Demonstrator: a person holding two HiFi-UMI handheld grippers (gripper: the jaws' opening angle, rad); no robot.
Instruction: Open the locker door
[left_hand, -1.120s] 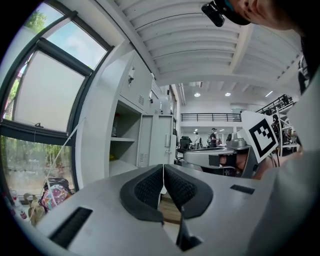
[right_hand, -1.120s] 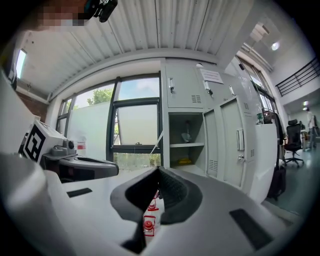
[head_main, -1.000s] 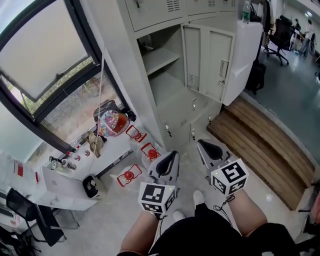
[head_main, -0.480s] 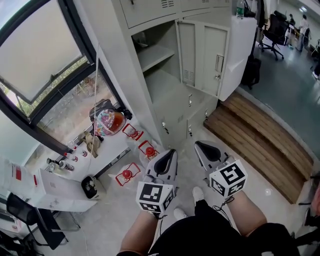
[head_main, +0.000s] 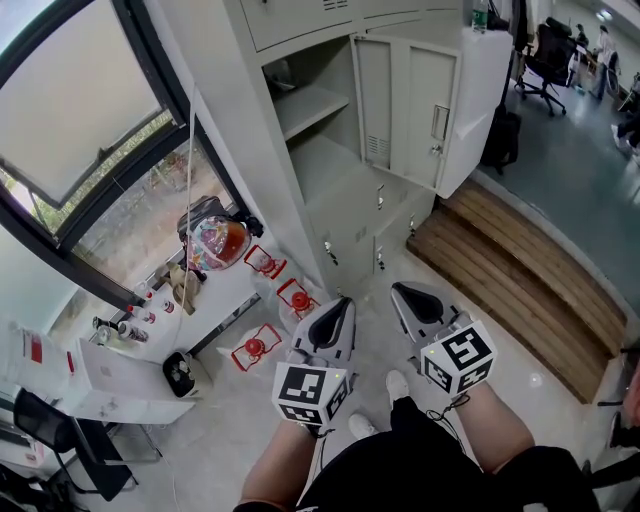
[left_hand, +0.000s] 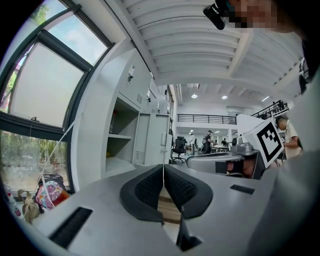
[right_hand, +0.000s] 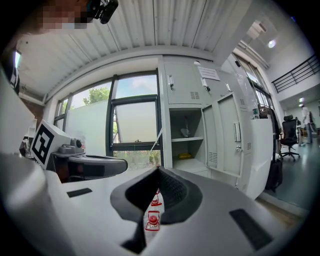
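Head view, locker door (head_main: 410, 110): stands swung wide, out to the right of its compartment. We judge the opening done.
Compartment (head_main: 335, 165): inside laid open to us, with one shelf (head_main: 318, 103) across it. What lies inside is too small to name.
Neighbouring doors (head_main: 300, 20): shut, above and below, so only this one door stands open.
Left tool (head_main: 343, 300): jaws together with nothing between them. We hold it low before the body, well apart from the door, which we read as no pull left to make.
Right tool (head_main: 397, 290): jaws together and empty, just beside the left one. It points toward the locker, but the door handle is well out of its reach.
Floor: red-framed items (head_main: 299, 300) lie near the locker's foot, and a bright bag (head_main: 215, 243) sits by the window (head_main: 90, 120). Both are on the side away from the open door.
Wooden platform (head_main: 520, 270): right of the lockers, below the open door's side.
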